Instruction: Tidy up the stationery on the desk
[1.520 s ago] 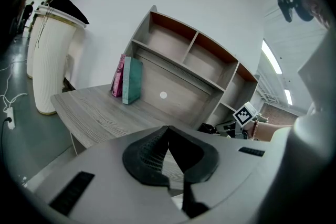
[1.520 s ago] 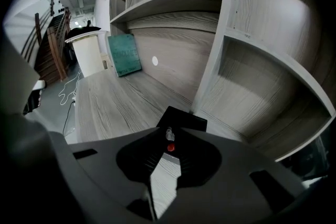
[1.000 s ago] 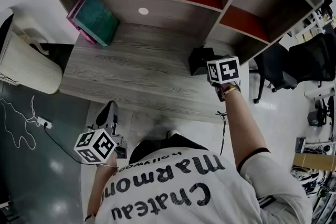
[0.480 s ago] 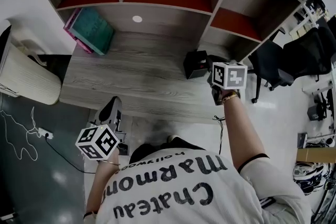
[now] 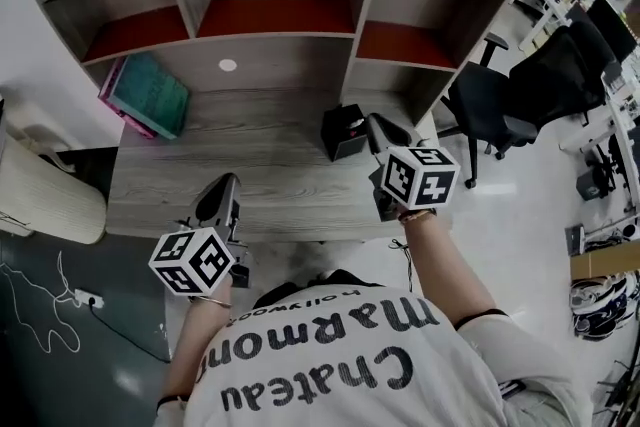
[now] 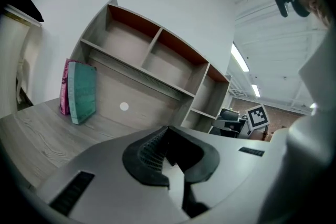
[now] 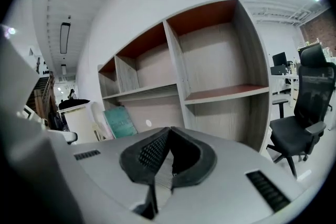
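Grey wood-grain laminate covers the desk [image 5: 270,165] and the shelf unit [image 5: 365,15] on top of it, whose compartments have flat reddish-brown floors. From the head view, a teal book [image 5: 150,95] with a finely patterned cover leans against a pink book [image 5: 108,87] at the back left. Near them a small white round disc [image 5: 228,65] sits in the rear panel. A black square box [image 5: 343,131] stands on the right half of the desk. The right tongs [image 5: 380,130] are just beside it, and the left tongs [image 5: 222,195] are over the front edge, well apart from the books. Each carries a white cube with black square markers. The person's shirt reads "Chateau Marmon" in large letters, with a smaller "Hollywood" above.

In the left gripper view, the ribbed black pads meet at their tips with nothing between them. The teal book stands nearly upright on the desk, the pink one behind it.

In the right gripper view, the dotted rubber pads are likewise pressed together and empty. A black mesh office chair [image 7: 302,128] stands to the right of the shelves.
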`<act>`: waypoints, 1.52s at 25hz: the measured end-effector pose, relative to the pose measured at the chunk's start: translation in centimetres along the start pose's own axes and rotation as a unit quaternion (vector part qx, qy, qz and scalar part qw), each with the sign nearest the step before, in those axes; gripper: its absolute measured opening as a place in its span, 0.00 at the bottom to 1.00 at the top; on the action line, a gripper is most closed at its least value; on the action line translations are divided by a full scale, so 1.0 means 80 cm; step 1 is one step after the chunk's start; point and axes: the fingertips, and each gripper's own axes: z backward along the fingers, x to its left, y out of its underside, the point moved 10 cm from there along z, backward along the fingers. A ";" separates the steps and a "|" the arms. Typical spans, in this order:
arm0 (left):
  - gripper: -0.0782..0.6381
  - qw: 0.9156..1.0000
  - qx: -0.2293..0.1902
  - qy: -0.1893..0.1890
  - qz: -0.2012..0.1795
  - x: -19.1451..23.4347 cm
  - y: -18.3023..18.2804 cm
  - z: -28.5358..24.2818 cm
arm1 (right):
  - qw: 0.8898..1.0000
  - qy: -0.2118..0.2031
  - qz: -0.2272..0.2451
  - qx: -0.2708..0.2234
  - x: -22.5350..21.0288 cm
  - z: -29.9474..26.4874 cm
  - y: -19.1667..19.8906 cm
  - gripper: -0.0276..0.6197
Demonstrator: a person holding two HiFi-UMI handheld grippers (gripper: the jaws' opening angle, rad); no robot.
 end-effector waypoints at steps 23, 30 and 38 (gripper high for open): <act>0.13 0.998 0.029 -0.020 -0.050 -0.034 0.016 -0.028 | 0.999 -0.025 0.038 0.015 0.073 0.034 0.061 0.06; 0.13 0.998 0.031 -0.027 -0.046 -0.034 0.022 -0.021 | 0.999 -0.022 0.035 0.028 0.071 0.039 0.067 0.06; 0.13 0.998 0.034 -0.027 -0.044 -0.036 0.027 -0.021 | 0.999 -0.025 0.031 0.031 0.069 0.040 0.068 0.06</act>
